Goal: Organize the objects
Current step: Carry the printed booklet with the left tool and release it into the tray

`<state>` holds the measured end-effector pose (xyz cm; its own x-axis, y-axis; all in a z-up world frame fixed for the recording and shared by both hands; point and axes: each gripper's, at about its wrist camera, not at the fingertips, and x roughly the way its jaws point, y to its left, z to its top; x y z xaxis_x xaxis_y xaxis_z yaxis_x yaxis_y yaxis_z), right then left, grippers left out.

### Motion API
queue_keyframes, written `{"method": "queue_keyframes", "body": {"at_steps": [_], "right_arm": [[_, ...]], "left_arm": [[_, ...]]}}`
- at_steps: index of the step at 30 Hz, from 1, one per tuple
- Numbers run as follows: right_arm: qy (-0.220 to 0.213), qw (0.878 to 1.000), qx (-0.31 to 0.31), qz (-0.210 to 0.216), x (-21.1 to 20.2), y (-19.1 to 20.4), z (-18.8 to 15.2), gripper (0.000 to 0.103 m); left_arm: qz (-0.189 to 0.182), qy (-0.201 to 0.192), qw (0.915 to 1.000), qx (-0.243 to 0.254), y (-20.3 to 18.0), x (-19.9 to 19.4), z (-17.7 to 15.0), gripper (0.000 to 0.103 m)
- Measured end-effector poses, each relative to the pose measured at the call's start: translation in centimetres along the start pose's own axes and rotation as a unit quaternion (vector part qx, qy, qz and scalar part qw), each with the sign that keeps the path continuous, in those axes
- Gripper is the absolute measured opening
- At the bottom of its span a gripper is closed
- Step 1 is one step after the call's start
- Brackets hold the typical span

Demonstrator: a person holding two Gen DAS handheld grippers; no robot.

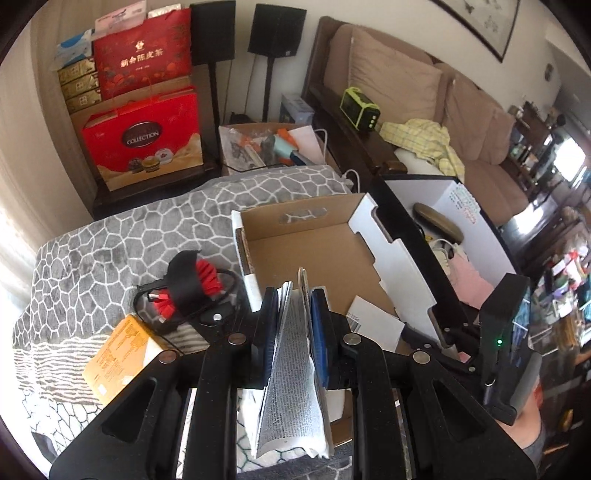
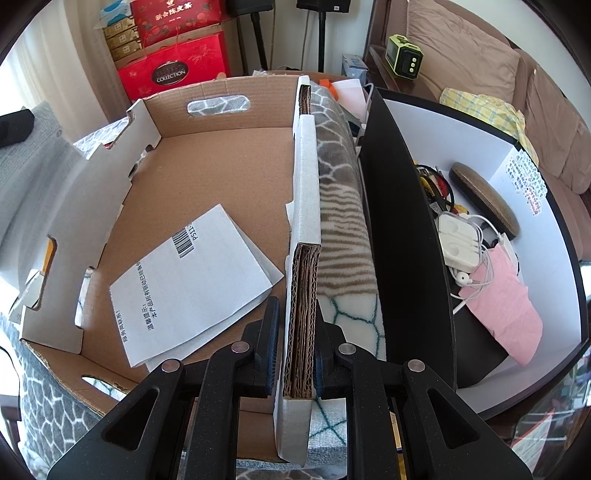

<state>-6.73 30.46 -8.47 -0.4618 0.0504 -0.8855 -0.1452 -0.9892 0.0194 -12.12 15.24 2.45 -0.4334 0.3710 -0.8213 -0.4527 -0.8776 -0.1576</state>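
My left gripper (image 1: 294, 295) is shut on a folded printed leaflet (image 1: 291, 369), held over the near edge of an open cardboard tray box (image 1: 314, 251) on a grey patterned blanket (image 1: 110, 236). White paper sheets (image 2: 195, 284) lie on the box floor. My right gripper (image 2: 297, 314) is shut on the box's right wall (image 2: 304, 229); it shows at the right in the left wrist view (image 1: 443, 339). A black and red cable bundle (image 1: 192, 288) and a yellow box (image 1: 118, 358) lie on the blanket left of the tray.
A black-and-white bin (image 2: 517, 206) to the right holds cables, earphones, a glasses case and a pink cloth. Red gift boxes (image 1: 144, 136) and speaker stands (image 1: 214, 33) stand at the back. A sofa (image 1: 461, 110) with a yellow cloth is at right.
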Motion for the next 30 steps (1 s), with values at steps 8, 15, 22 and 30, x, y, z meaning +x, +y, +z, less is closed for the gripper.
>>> {"method": "queue_keyframes", "body": {"at_steps": [8, 15, 22, 30], "right_arm": [[0.000, 1.000, 0.002, 0.001, 0.0, 0.1, 0.1, 0.015], [0.000, 1.000, 0.003, 0.002, 0.0, 0.1, 0.1, 0.016], [0.000, 1.000, 0.003, 0.002, 0.0, 0.1, 0.1, 0.016], [0.000, 1.000, 0.002, 0.001, 0.0, 0.1, 0.0, 0.016]], "left_arm": [[-0.008, -0.004, 0.9995, 0.029, -3.8, 0.2, 0.1, 0.016], [-0.037, -0.014, 0.9989, 0.022, -4.3, -1.6, 1.1, 0.016], [-0.083, 0.003, 0.9966, -0.004, -4.3, -1.1, 1.4, 0.017], [-0.089, 0.048, 0.9915, -0.082, -2.4, 4.4, -0.8, 0.020]]}}
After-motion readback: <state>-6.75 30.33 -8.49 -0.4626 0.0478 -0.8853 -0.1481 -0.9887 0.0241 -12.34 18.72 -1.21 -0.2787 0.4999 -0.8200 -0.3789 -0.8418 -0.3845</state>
